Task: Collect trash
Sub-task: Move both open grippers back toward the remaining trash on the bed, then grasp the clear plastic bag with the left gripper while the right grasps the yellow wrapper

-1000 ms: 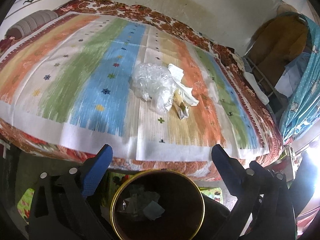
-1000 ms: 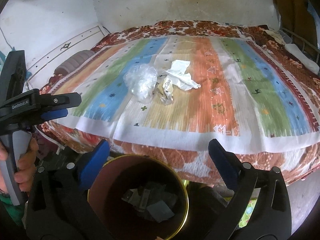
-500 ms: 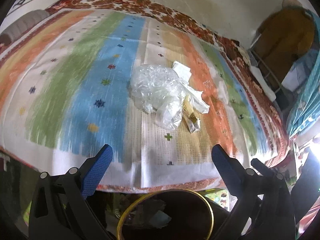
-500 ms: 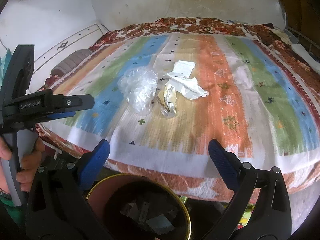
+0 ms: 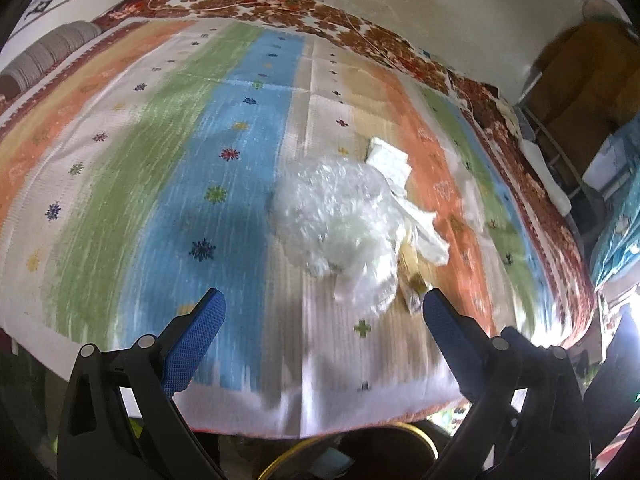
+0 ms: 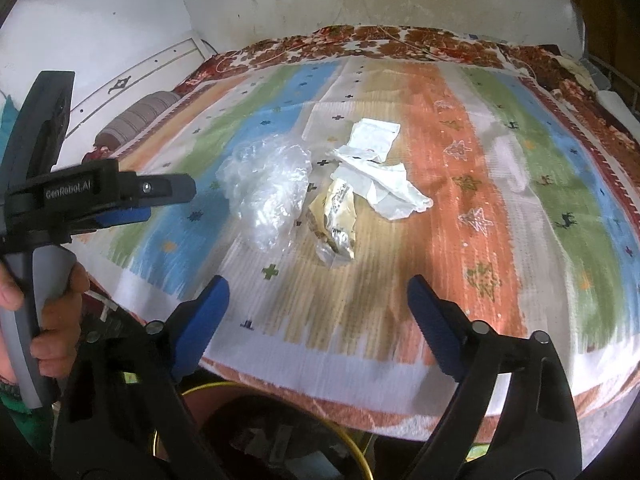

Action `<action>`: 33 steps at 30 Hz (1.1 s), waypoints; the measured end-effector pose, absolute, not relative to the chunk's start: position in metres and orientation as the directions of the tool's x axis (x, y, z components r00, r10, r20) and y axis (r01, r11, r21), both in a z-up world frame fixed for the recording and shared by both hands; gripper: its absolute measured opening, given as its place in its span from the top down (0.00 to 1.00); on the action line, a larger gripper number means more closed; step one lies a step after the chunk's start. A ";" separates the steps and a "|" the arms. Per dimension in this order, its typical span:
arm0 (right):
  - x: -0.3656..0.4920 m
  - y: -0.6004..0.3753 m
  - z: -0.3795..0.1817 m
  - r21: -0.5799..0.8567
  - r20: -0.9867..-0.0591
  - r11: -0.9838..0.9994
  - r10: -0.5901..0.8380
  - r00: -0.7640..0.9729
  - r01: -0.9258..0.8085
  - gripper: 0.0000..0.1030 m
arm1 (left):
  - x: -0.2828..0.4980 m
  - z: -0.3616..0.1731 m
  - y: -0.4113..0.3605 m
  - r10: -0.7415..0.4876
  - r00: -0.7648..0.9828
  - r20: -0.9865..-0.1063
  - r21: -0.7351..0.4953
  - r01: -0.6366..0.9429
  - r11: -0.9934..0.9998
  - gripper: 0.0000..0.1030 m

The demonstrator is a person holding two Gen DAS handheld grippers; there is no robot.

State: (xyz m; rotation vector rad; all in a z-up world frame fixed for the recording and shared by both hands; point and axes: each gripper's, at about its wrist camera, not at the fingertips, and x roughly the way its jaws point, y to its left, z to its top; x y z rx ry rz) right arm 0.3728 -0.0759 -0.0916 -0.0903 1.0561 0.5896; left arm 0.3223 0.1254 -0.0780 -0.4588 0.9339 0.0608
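Left wrist: plastic bag (image 5: 340, 224) ahead of spread left gripper (image 5: 320, 312).

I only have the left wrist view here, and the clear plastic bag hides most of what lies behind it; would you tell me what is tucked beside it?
Observer: A crumpled yellowish snack wrapper lies right of the clear plastic bag, fully exposed in the right wrist view.
Operator: Thank you. Is the white paper touching that wrapper?
Observer: Yes, the crumpled white paper overlaps the wrapper's far end.
Operator: Is the right gripper holding anything?
Observer: No, the right gripper is open and empty, short of the wrapper.
Operator: And my left gripper?
Observer: The left gripper shows from the side, left of the bag, not touching it.
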 end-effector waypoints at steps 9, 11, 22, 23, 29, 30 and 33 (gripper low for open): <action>0.398 -0.058 -0.110 0.164 -0.854 0.831 0.390 0.345 -0.532 0.24 | 0.355 -0.092 0.136 -0.182 0.588 -0.788 -0.383 -0.237 0.893 0.07; 0.402 -0.053 -0.115 0.154 -0.859 0.825 0.383 0.339 -0.543 0.27 | 0.359 -0.093 0.139 -0.165 0.590 -0.791 -0.369 -0.243 0.897 0.07; 0.414 -0.040 -0.140 0.176 -0.878 0.806 0.388 0.280 -0.565 0.46 | 0.389 -0.112 0.158 -0.208 0.582 -0.786 -0.442 -0.295 0.847 0.15; 0.415 -0.039 -0.141 0.177 -0.879 0.804 0.388 0.277 -0.567 0.48 | 0.391 -0.114 0.157 -0.202 0.583 -0.787 -0.437 -0.296 0.849 0.16; 0.421 -0.034 -0.154 0.180 -0.889 0.809 0.377 0.259 -0.560 0.66 | 0.398 -0.131 0.161 -0.223 0.577 -0.786 -0.463 -0.309 0.831 0.24; 0.421 -0.034 -0.156 0.185 -0.891 0.810 0.377 0.253 -0.556 0.67 | 0.399 -0.133 0.162 -0.228 0.584 -0.779 -0.473 -0.310 0.825 0.24; 0.420 -0.035 -0.159 0.205 -0.891 0.813 0.386 0.240 -0.545 0.71 | 0.401 -0.140 0.160 -0.242 0.591 -0.769 -0.494 -0.311 0.812 0.41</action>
